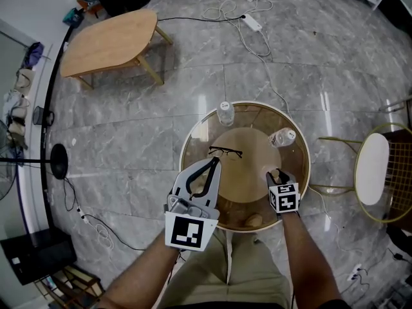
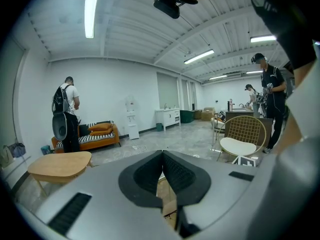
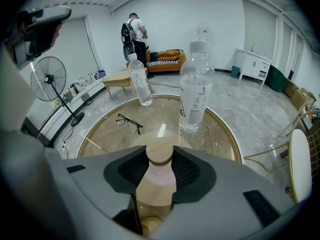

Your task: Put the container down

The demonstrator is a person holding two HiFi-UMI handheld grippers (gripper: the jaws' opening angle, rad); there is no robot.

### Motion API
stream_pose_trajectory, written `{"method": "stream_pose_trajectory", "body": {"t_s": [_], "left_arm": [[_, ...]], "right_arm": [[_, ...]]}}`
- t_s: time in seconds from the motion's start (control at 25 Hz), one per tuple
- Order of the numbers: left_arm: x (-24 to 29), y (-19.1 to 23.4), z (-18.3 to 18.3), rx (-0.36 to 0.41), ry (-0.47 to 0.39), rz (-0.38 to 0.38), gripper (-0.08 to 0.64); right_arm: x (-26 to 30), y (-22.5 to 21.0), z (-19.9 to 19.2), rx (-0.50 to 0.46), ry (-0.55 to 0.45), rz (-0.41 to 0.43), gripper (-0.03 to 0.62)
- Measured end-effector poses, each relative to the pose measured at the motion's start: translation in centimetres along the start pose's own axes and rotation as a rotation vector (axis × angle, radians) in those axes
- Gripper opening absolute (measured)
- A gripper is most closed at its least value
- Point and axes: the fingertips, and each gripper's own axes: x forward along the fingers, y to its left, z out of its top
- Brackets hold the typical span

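The right gripper [image 1: 277, 174] had its jaws spread wide and clamped on the container [image 3: 156, 179], a clear bottle-like jar with a round wooden lid. The black pads pressed on either side of its upper part, just under the lid. That high grip probably left the base free to meet the desk [image 1: 196, 137] first, and it kept the container roughly upright while the gripper itself pointed steeply down.

The left gripper [image 1: 214, 163] had its jaws closed together with nothing between them. It hung over the near left edge of the desk, apart from the container, which suggested the setting down was a one-handed job.

Two water bottles, one [image 1: 225, 112] at the far rim and one [image 1: 283, 136] to the right, stood upright beyond the container. A pair of glasses [image 1: 225, 152] lay near the middle. The near right part of the desk had nothing on it, and that looked like the place meant for the container.

The container sat squarely between the right gripper's jaws, with its lid level with their tips and its body running back beneath them. Whether its base already touched the glass could not be told.
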Motion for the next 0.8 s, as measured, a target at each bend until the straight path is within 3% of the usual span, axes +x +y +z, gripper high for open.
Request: {"method": "stream_pose_trajectory", "body": {"t_s": [0.8], "left_arm": [[-0.9,-1.1,-1.0,-0.019,0.030,0.026,0.015]], "right_arm": [[2.2,0.9,-3.2,-0.024,0.107,0.047,0.166]]}}
